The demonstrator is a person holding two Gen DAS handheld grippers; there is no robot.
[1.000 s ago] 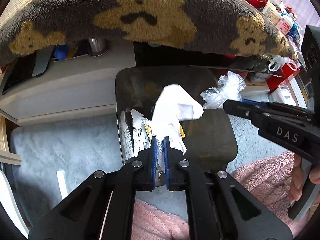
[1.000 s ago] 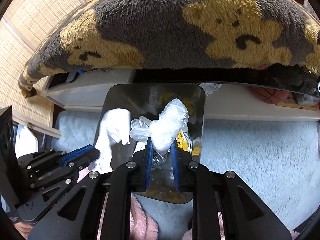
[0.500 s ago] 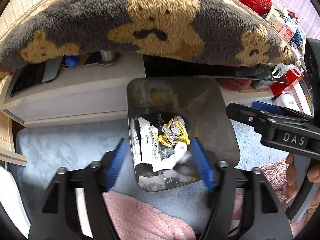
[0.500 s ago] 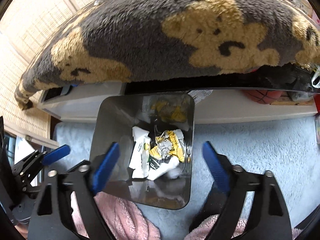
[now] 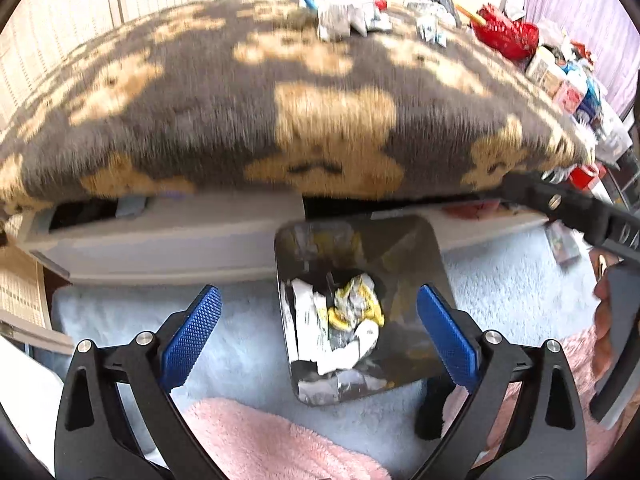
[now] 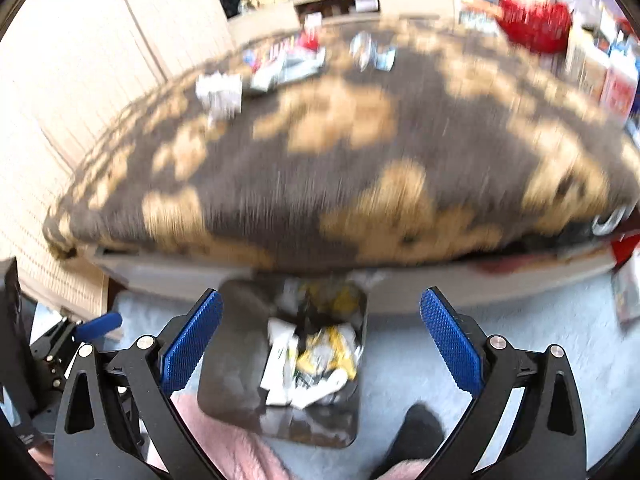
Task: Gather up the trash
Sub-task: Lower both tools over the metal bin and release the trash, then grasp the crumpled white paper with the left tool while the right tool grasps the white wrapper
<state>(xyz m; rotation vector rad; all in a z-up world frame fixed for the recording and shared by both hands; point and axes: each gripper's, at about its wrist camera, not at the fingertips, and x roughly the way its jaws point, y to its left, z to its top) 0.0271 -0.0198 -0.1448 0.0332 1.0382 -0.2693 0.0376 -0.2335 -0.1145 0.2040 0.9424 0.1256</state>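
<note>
Left gripper [image 5: 318, 332]: black plastic arms w/ silver rivets, blue knurled pads [image 5: 191, 336] spread wide, nothing between them; jaws have just been opening. Right gripper [image 6: 320, 338]: same build, pads [image 6: 450, 344] also wide apart and empty, jaws just been opening too. From the right wrist view the left gripper shows as a black frame w/ a blue tip at far left; from the left wrist view the right one crosses the upper right edge, a hand [image 5: 602, 320] on its grip.

Below and nearest the fingers: pink fluffy fabric [image 5: 276, 444], soft pile. Under that a pale blue shaggy rug [image 5: 244, 320].

Between and just beyond the pads sits the bin [image 5: 420, 252], dark shiny metal, rounded-square mouth, reflective inner walls. Inside it the trash [image 5: 348, 328]: crumpled white paper, yellow-and-silver foil wrapper, white printed packets, all lying loose in the bottom, touching no finger. A dark sock-like shape [image 6: 416, 432] lies on the rug between the right gripper's fingers, beside the bin.

Beyond the bin: low grey-white shelf edge [image 5: 172, 244], then a thick plush blanket [image 5: 256, 120], grey w/ tan bear faces, overhanging the bin's far rim and blocking what's behind. Farther, on top of the blanket: more white wrappers [image 5: 348, 16], blurred. A red net-like item [image 5: 504, 34] far right. Both views motion-blurred up there.
</note>
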